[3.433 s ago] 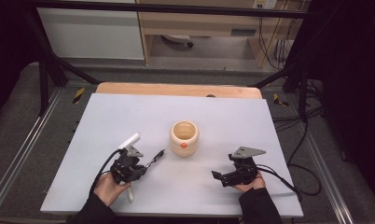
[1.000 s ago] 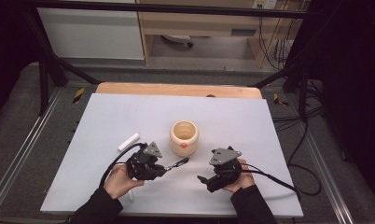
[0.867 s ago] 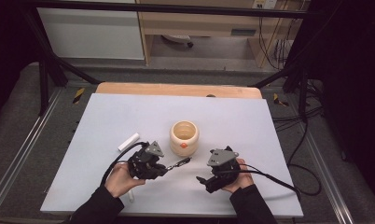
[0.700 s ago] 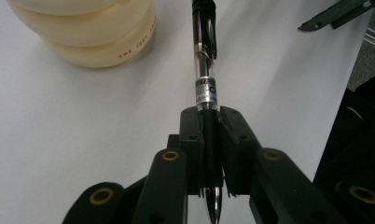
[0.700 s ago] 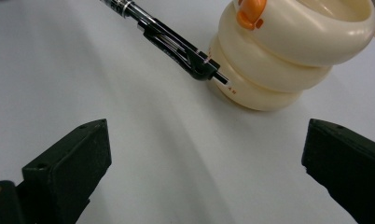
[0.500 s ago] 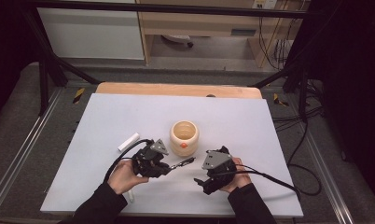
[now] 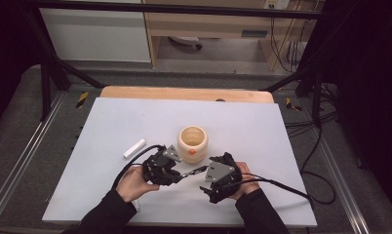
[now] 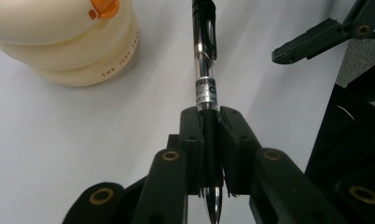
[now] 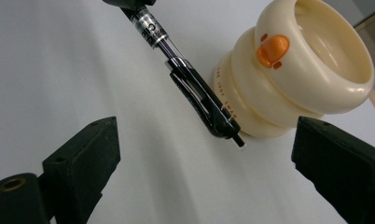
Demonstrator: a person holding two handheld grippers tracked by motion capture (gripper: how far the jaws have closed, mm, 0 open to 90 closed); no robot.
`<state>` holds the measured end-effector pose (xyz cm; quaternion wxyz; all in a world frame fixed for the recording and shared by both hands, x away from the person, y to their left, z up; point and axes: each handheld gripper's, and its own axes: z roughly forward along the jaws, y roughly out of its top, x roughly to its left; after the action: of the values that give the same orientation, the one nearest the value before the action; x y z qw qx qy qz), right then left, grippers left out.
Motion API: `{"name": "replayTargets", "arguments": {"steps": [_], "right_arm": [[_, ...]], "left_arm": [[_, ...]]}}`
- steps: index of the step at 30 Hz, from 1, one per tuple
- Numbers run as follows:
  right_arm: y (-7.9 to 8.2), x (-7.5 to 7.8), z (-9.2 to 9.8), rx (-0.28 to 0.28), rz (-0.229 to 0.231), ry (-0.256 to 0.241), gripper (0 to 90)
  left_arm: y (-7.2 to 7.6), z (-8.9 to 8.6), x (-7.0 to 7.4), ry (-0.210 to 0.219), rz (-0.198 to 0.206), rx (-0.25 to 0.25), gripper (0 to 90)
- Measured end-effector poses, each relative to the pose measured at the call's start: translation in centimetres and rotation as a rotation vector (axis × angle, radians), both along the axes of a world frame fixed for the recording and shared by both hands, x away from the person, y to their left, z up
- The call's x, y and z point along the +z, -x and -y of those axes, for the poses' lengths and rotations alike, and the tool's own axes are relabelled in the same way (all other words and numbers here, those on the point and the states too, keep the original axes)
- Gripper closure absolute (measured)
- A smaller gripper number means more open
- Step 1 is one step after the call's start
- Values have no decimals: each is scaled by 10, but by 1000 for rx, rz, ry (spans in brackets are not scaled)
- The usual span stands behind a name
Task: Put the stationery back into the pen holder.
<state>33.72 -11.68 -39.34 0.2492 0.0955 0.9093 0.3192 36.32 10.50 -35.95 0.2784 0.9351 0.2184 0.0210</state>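
My left gripper (image 7: 178, 174) (image 8: 210, 116) is shut on a black clip pen (image 7: 194, 171) (image 8: 205, 70), gripping it near the tip end. The pen's clip end points away toward my right gripper (image 7: 208, 176), just in front of a cream duck-faced cup (image 7: 192, 142) (image 8: 69, 42) with an orange beak. My right gripper (image 9: 204, 154) is open; its fingers (image 9: 83, 158) stand wide on either side of the pen's (image 9: 195, 91) button end without touching it. The cup (image 9: 297, 70) stands upright and looks empty inside.
A short white stick (image 7: 134, 147) lies on the white table top (image 7: 111, 126) left of the cup. A wooden strip (image 7: 184, 92) runs along the far edge. Cables trail from both grippers toward the near and right edges.
Both grippers have drawn together in front of the cup. The left one carried the pen rightward, away from the white stick; the right one came left, its open jaws nearing the pen's end.
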Motion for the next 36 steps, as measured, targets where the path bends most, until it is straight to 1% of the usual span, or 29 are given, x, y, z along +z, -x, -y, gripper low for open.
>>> {"name": "replayTargets", "arguments": {"steps": [4,10,11,14,18,21,24,26,30,31,33,35,36], "right_arm": [[1,0,-4,19,38,38,117],[3,0,-8,51,71,69,163],[3,-1,-9,60,84,74,171],[4,-1,-11,75,106,90,203],[6,0,-13,97,131,112,246],[5,0,-14,113,151,130,274],[5,1,-16,130,166,145,305],[5,0,-17,142,163,152,334],[5,-2,-17,164,187,176,368],[6,-2,-18,164,182,178,375],[5,-3,-18,187,198,197,393],[6,-4,-18,187,201,209,419],[6,-4,-18,197,210,217,430]], "left_arm": [[0,3,2,-9,-2,-5,796],[1,7,4,-21,-5,-17,796],[1,8,4,-23,-3,-20,796],[1,10,5,-19,-4,-20,796],[1,11,7,-28,-4,-27,796],[2,14,7,-25,-5,-26,796],[1,16,8,-26,-7,-27,796],[1,17,8,-29,-9,-30,795],[-1,21,8,-37,-10,-38,796],[-1,22,8,-36,-11,-36,795],[-1,24,9,-41,-11,-40,796],[-1,26,9,-48,-10,-45,796],[-2,27,9,-53,-9,-45,796]]}}
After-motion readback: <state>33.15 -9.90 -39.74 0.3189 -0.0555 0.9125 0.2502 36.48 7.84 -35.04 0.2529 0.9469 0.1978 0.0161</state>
